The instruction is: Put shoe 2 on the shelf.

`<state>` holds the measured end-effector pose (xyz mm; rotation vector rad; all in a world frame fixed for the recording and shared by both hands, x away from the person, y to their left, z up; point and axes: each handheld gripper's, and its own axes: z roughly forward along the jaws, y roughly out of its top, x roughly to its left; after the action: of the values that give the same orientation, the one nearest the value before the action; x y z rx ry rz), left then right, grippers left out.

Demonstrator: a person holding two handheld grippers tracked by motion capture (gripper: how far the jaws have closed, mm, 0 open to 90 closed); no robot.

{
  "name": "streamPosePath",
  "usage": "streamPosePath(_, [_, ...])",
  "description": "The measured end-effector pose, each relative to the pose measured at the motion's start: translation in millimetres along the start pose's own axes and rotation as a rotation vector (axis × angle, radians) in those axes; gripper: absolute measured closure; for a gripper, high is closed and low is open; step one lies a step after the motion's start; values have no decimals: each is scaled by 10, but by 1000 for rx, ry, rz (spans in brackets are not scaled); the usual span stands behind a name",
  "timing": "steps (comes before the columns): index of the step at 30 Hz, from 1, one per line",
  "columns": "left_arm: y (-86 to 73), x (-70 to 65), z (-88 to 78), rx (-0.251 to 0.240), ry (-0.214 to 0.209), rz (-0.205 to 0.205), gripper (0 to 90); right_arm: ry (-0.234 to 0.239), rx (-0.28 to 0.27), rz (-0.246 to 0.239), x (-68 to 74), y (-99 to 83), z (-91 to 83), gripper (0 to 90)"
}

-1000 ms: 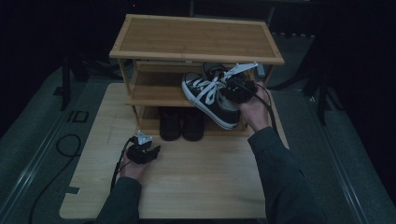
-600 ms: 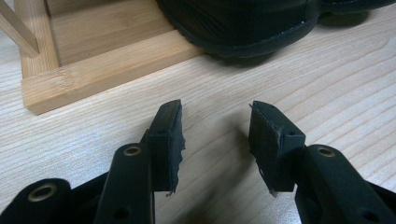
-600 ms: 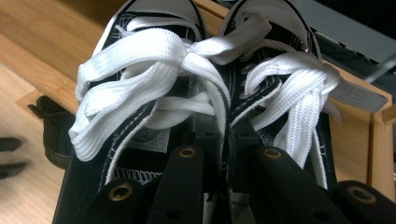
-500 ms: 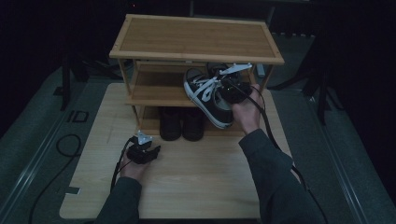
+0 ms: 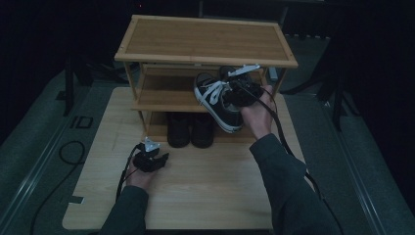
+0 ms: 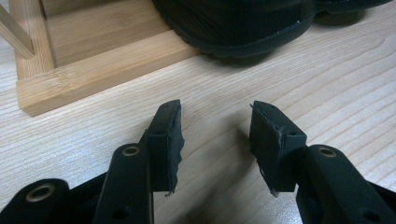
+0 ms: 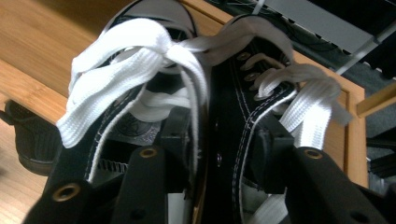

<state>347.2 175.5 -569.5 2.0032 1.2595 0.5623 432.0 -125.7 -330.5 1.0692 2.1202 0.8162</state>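
Note:
A pair of black sneakers with white laces [image 5: 215, 100] lies tilted at the right of the rack's middle shelf, one end hanging over the front edge. My right gripper [image 5: 230, 94] reaches into them from the right. In the right gripper view its jaws [image 7: 224, 144] sit one inside each sneaker [image 7: 243, 107], with the two inner walls between them. These jaws have just been opening and stand open, the pads eased off the walls. My left gripper [image 5: 164, 157] rests low on the table, open and holding nothing [image 6: 215, 135].
The wooden shoe rack [image 5: 205, 39] stands at the back of the light wooden table [image 5: 205, 196]. A pair of black shoes [image 5: 190, 129] sits on its bottom shelf, its sole edge [image 6: 233, 23] close ahead of the left jaws. Cables trail from both grippers.
The right hand has pushed the sneakers a little further back and left onto the middle shelf. The left hand and gripper have stayed put.

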Motion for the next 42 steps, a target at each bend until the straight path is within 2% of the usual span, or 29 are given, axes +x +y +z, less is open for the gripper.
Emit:
streamPosePath(12, [0, -1, 0, 0, 1, 1, 540, 87, -18, -2, -159, 5, -132, 583])
streamPosePath(17, [6, -8, 0, 5, 4, -1, 534, 128, -57, -18, -212, -27, -230, 575])
streamPosePath(21, [19, -6, -9, 19, 2, -4, 541, 127, -83, -53, -232, -52, -267, 638])
streamPosePath(24, [40, 13, -24, 35, -10, -8, 557, 142, -97, -59, -265, -68, -305, 687])
streamPosePath(28, [103, 27, -90, 30, -31, -14, 561, 178, -118, -74, -302, -79, -377, 749])
streamPosePath(32, [220, 9, -188, 20, -47, 5, 570, 192, -127, -103, -311, -93, -448, 886])
streamPosePath(34, [284, 12, -249, 12, -53, 8, 581, 189, -127, -121, -312, -107, -458, 900])
streamPosePath(37, [386, 30, -327, 3, -79, -9, 597, 203, -125, -131, -324, -142, -459, 900])
streamPosePath(42, [514, 35, -390, 6, -101, 12, 633, 227, -133, -126, -363, -223, -477, 900])
